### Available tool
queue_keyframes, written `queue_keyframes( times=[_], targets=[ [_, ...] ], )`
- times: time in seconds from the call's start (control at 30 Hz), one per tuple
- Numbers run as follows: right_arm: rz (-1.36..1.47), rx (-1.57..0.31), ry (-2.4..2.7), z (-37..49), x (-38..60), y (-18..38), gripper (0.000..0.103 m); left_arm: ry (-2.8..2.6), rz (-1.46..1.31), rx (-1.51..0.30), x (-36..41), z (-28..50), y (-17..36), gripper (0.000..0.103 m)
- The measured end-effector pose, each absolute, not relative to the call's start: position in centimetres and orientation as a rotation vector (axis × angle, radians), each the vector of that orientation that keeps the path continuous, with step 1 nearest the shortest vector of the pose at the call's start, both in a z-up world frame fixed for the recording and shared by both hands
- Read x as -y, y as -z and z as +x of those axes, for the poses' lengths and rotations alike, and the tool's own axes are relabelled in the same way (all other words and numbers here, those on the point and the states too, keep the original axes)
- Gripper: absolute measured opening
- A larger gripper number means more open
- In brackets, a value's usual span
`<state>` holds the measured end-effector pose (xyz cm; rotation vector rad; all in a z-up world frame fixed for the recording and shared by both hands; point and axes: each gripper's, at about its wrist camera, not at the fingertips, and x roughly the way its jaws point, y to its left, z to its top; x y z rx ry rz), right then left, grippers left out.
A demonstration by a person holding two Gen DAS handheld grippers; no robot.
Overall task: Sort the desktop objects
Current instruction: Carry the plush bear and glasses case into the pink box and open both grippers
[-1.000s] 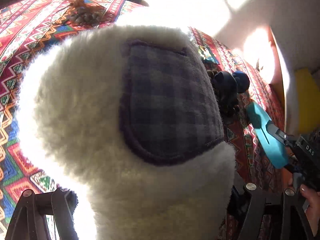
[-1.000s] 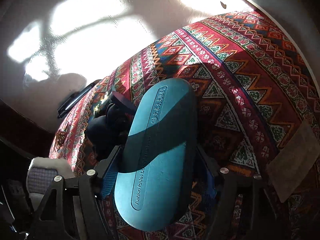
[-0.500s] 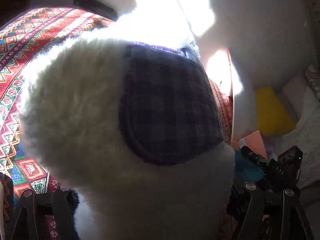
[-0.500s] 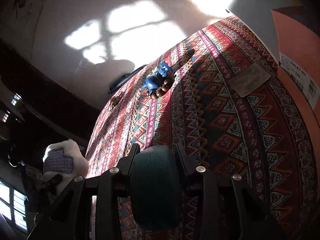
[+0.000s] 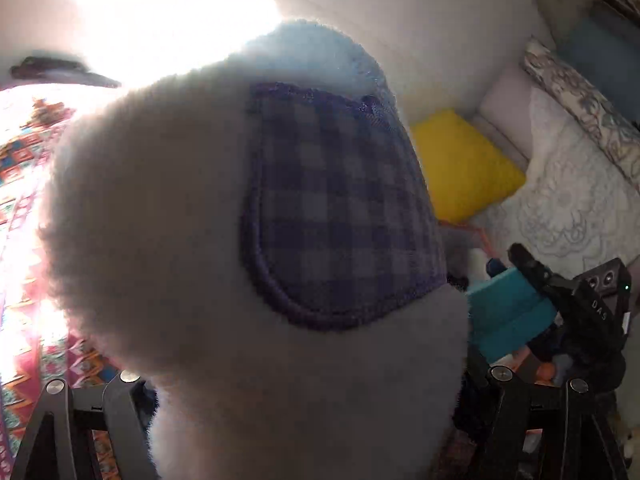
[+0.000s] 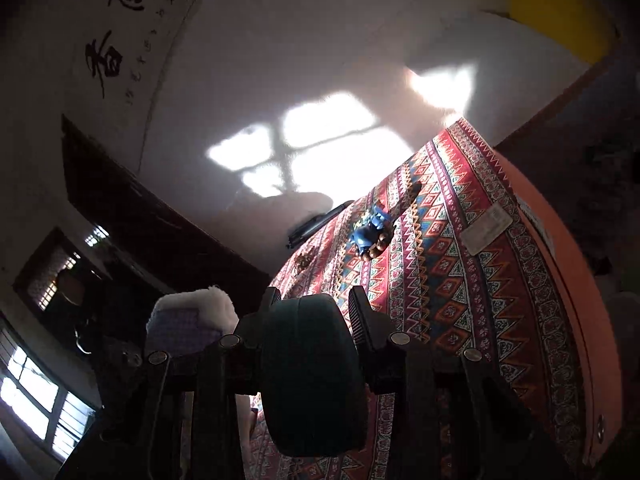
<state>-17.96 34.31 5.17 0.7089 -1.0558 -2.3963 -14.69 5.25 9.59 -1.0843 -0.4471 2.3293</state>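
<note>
Sunlit wall and patterned table (image 6: 480, 300) lie behind. Soft, light fleece slipper (image 5: 256, 240) is squeezed by left tongs (image 5: 300, 420); rigid teal case (image 6: 312, 380) is pinched by right tongs (image 6: 312, 320).

Plush toy (image 5: 256, 240) hides left claw's fingertips; tablecloth (image 5: 24, 184) overexposed.
</note>
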Motion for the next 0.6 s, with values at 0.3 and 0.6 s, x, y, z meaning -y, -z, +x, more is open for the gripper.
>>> queue_keyframes(
  times=[0.3, 0.6],
  targets=[
    [0.262, 1.253, 2.815, -6.2, -51.9, -9.4, 0.037, -2.094, -1.023, 0.264, -24.8, -19.8, -11.6, 0.085],
    [0.284, 1.356, 2.786, -6.1, -60.0, -6.3, 0.046, -2.1, -1.102, 0.151, -35.3, -22.9, -10.7, 0.1]
  ],
)
